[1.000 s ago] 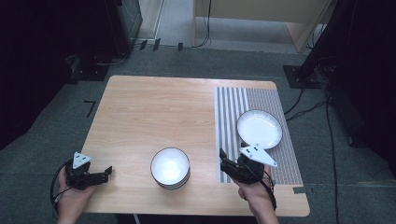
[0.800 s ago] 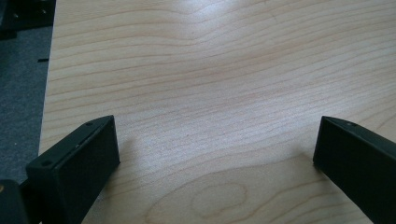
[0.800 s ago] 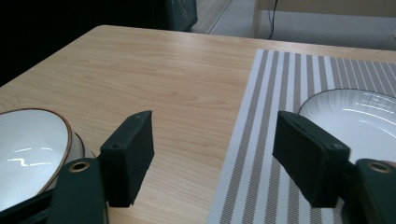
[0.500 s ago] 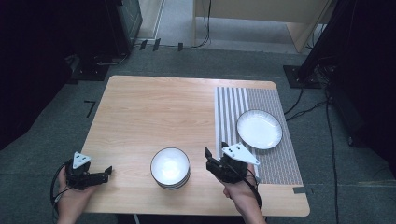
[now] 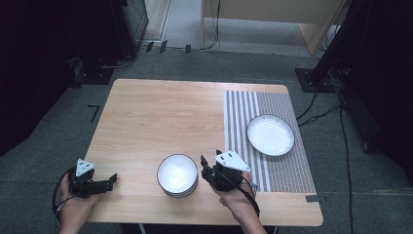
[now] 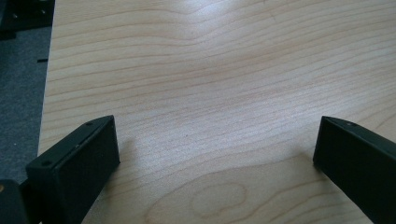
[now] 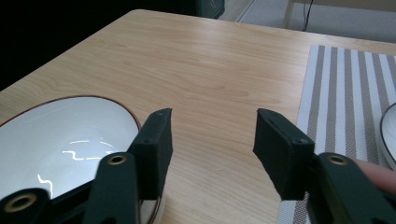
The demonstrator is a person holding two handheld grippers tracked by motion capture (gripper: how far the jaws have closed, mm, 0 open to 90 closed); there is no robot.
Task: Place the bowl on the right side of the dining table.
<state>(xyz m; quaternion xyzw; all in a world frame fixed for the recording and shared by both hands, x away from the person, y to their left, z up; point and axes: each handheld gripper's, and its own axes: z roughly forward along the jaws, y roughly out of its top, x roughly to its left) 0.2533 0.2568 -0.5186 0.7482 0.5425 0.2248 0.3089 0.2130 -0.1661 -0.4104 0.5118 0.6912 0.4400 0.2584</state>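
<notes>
Wooden worktop (image 5: 160, 117) is crossed leftward by the right tool (image 5: 210, 171), carried off the striped mat (image 5: 272, 146) to just beside the stacked bowls (image 5: 177, 174), jaws parted and empty, while the left tool (image 5: 108, 181) is held wide, empty.

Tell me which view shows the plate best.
The high view: the whole plate sits on the striped mat, its full rim visible. The right gripper view catches a sliver of its edge at the frame's right side. The left gripper view looks at bare wood.
</notes>
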